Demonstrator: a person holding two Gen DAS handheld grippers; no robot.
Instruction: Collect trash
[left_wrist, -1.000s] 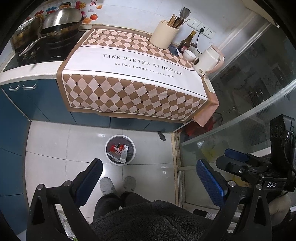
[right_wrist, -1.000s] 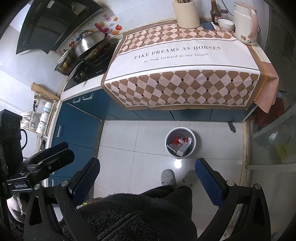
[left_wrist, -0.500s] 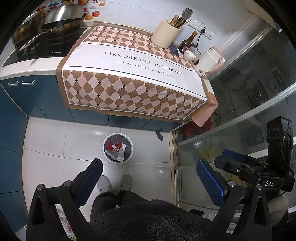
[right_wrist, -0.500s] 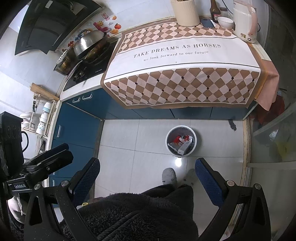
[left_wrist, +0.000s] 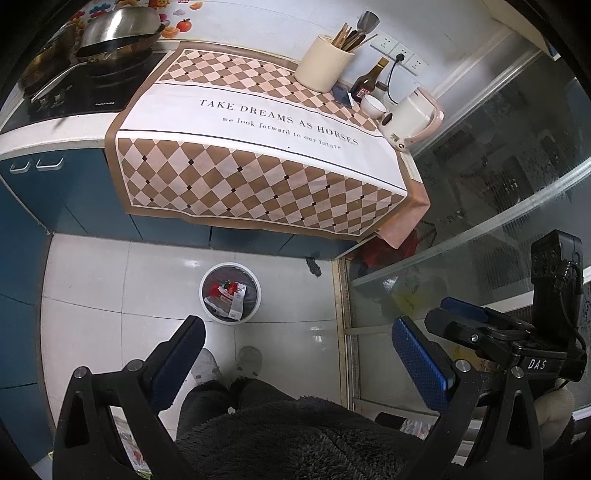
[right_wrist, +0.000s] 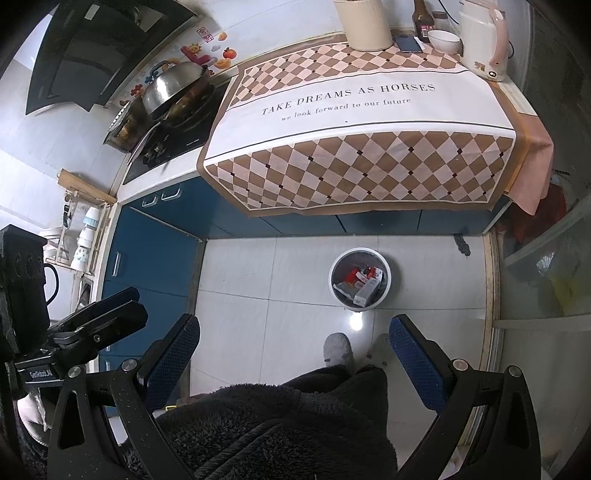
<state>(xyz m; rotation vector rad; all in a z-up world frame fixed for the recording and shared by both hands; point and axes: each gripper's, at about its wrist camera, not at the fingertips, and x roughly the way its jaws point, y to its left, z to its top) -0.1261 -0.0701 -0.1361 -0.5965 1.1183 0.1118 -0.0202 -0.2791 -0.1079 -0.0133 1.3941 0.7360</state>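
Both grippers, left (left_wrist: 295, 354) and right (right_wrist: 291, 350), fingers spread wide and empty above white bin (left_wrist: 230, 292) at twelve o'clock; wrappers (left_wrist: 231, 295) inside likely light, crinkly, best pinched by an edge.

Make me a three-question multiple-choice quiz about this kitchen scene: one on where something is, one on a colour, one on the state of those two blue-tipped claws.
1. Where is the trash bin?
A. On the counter
B. On the floor before the cabinets
C. On the stove

2. What colour are the cabinet doors?
A. Blue
B. Red
C. White

3. How are the left gripper and right gripper?
A. Both shut on trash
B. One open, one shut
C. Both open, empty

Answers: 1 B, it stands on floor tiles below the tablecloth. 2 A, the doors look dark blue. 3 C, each pair of fingers stands wide apart with nothing between.
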